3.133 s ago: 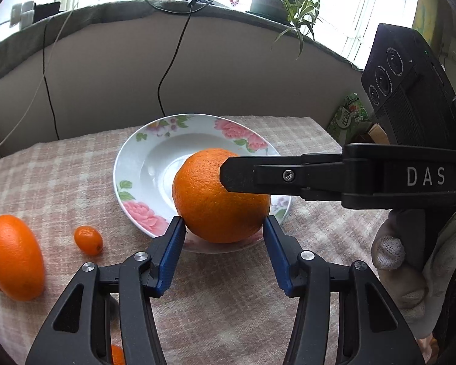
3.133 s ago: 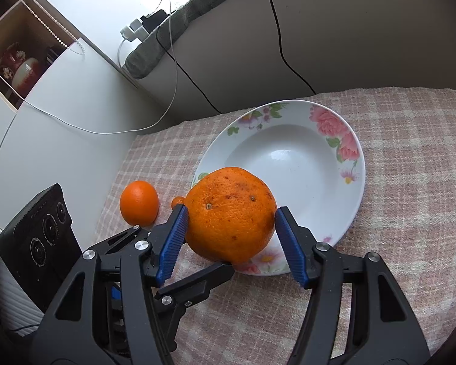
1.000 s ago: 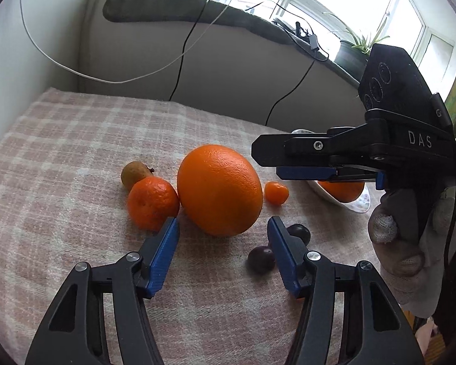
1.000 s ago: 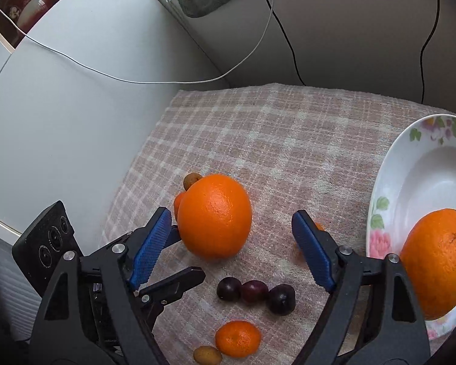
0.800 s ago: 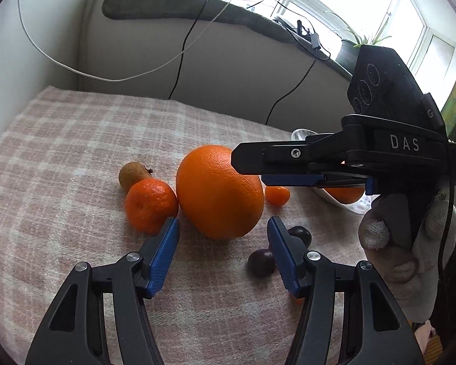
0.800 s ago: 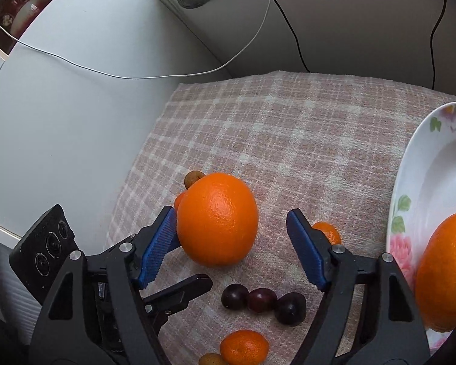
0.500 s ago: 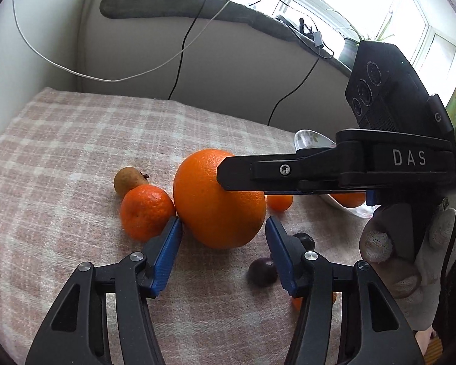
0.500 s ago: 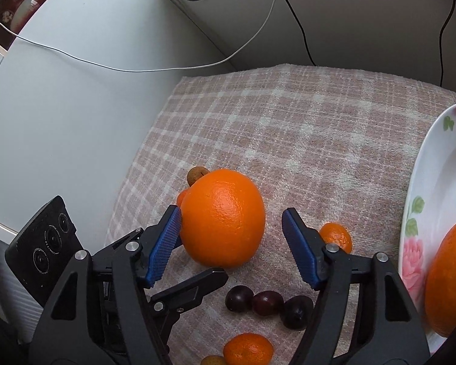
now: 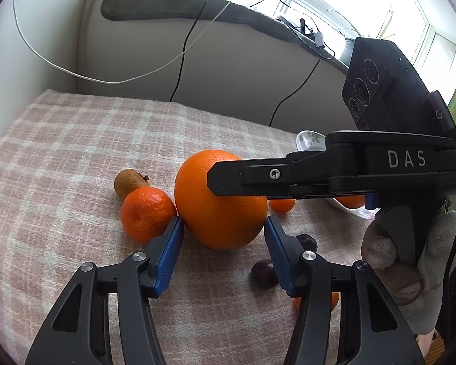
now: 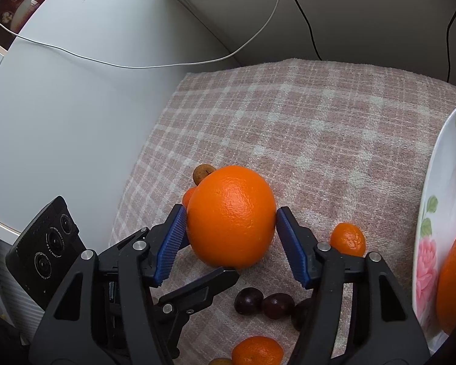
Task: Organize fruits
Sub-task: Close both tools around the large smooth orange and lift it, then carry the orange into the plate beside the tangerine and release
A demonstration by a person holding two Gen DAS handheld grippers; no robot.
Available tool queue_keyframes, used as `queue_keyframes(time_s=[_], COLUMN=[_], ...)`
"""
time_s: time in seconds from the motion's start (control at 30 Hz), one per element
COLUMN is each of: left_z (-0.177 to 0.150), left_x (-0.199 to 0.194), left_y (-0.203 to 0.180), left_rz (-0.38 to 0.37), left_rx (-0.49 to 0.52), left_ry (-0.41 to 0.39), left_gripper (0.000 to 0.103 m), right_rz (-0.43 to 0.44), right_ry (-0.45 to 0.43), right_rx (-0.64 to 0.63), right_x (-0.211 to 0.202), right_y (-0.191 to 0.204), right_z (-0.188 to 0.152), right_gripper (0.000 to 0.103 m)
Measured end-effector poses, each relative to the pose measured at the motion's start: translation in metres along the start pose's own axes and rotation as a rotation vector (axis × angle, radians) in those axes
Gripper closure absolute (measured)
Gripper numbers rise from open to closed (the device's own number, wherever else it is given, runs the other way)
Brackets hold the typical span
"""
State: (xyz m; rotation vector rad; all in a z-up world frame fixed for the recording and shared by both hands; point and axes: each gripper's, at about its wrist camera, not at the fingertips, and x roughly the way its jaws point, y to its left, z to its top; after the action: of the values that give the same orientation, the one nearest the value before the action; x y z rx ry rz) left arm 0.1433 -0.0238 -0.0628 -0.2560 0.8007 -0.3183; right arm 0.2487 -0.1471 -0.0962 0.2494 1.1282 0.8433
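Observation:
A big orange (image 9: 219, 203) (image 10: 231, 216) sits on the checked cloth. My left gripper (image 9: 223, 231) is open, one blue pad on each side of the orange near its front. My right gripper (image 10: 231, 219) comes in from the right and has closed in on the orange, its pads touching or nearly touching both sides. A floral plate (image 10: 440, 213) at the right holds another big orange (image 10: 454, 279); the plate shows in the left wrist view (image 9: 308, 140) behind my right gripper.
Beside the big orange lie a tangerine (image 9: 147, 214), a brown fruit (image 9: 129, 181), a small kumquat (image 10: 347, 239), dark plums (image 10: 263, 302) and another tangerine (image 10: 257, 351). A wall with hanging cables (image 9: 182, 51) borders the table at the back and left.
Both grippers moved in on the big orange. My right gripper's pads narrowed from well apart to right against the orange's sides. The left pads edged closer around it.

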Motion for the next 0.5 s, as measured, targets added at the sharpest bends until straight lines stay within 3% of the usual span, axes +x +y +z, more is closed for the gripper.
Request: queue_keyframes(time_s=[0.5], left_z=[0.015], left_x=[-0.010], left_y=[-0.026], left_rz=[-0.009], left_rx=[0.046], left_ry=[-0.057], left_gripper=[0.049], right_rz=[0.009], right_ry=[-0.075], right_rx=[-0.019], right_x=[-0.038], right_y=[-0.001], right_z=[0.003], right_gripper=[0.039])
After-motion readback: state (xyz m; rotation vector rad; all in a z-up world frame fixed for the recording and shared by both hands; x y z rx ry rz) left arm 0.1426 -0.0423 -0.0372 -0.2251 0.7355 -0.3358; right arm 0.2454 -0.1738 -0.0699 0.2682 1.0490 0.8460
